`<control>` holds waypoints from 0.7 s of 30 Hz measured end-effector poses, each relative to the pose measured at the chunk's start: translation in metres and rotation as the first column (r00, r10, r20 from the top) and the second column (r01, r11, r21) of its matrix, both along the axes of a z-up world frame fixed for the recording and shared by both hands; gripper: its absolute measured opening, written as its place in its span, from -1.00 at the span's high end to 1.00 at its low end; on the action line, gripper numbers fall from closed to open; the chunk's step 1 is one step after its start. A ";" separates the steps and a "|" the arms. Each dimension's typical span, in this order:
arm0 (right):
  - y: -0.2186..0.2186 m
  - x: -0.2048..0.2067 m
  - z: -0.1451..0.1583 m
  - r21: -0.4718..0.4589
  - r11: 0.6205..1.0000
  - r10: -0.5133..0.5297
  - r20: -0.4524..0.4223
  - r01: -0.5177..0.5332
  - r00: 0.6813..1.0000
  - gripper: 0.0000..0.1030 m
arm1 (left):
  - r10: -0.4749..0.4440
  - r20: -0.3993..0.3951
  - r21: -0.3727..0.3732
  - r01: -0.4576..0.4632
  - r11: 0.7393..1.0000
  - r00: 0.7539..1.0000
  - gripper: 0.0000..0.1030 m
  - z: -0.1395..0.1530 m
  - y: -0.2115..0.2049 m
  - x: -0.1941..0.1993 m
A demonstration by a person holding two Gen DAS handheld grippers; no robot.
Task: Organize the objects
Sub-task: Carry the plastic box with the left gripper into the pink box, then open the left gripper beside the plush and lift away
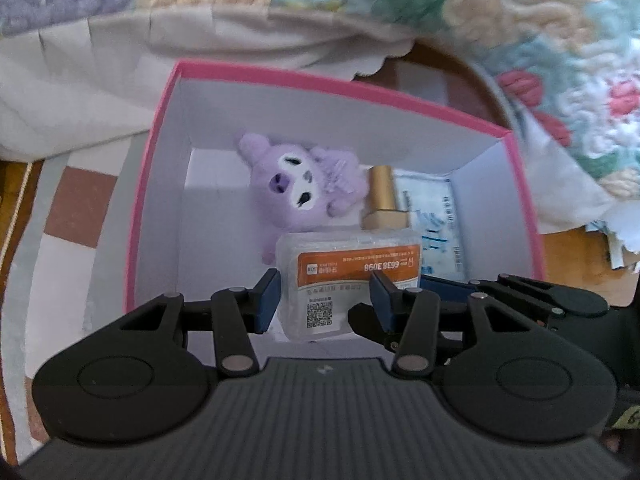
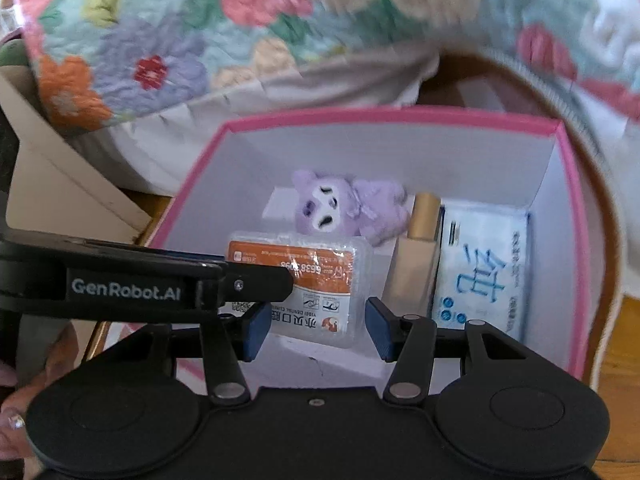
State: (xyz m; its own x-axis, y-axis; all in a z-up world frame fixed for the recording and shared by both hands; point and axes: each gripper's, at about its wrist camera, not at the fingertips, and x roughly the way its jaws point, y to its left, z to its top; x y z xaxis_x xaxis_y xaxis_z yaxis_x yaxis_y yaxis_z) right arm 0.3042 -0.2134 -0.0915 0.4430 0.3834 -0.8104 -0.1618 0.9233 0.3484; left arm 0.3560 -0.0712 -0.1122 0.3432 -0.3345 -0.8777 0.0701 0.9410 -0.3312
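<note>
A clear plastic case with an orange label (image 1: 352,264) (image 2: 320,280) hangs tilted inside the open pink box (image 1: 320,80) (image 2: 400,114), above its white floor. My left gripper (image 1: 324,300) is shut on the case, its blue pads against the sides. My right gripper (image 2: 316,328) is shut on the same case from the other side. One left finger (image 2: 256,280) crosses the label in the right wrist view. On the box floor lie a purple plush (image 1: 296,184) (image 2: 332,204), a gold tube (image 1: 382,196) (image 2: 420,240) and a tissue packet (image 1: 436,220) (image 2: 484,272).
A floral quilt (image 1: 480,8) (image 2: 160,40) drapes over the far side of the box. Wooden floor (image 1: 568,248) shows to the right, a chequered mat (image 1: 76,208) to the left. A person's hand (image 2: 16,420) is at the lower left edge.
</note>
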 end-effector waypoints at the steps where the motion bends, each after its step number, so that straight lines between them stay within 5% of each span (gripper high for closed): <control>1: 0.001 0.004 -0.006 -0.001 1.000 -0.007 -0.015 0.007 1.000 -0.12 | 0.004 -0.015 0.004 -0.004 1.000 1.000 0.08 -0.006 0.000 0.004; 13: 0.011 0.037 -0.042 -0.014 0.999 -0.045 -0.151 0.044 0.988 -0.06 | 0.029 -0.064 0.029 -0.027 0.999 0.998 0.09 -0.039 0.001 0.021; 21: 0.016 0.018 -0.025 -0.064 0.996 -0.062 -0.070 0.057 0.996 -0.08 | 0.060 -0.001 0.014 -0.060 0.998 0.998 -0.15 -0.021 0.007 0.007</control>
State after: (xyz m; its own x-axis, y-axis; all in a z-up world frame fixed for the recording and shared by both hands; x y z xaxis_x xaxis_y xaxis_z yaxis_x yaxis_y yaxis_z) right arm 0.3221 -0.1974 -0.1166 0.4033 0.3061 -0.8623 -0.0825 0.9507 0.2989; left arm 0.3626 -0.0644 -0.1329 0.3608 -0.3008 -0.8828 0.0134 0.9481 -0.3176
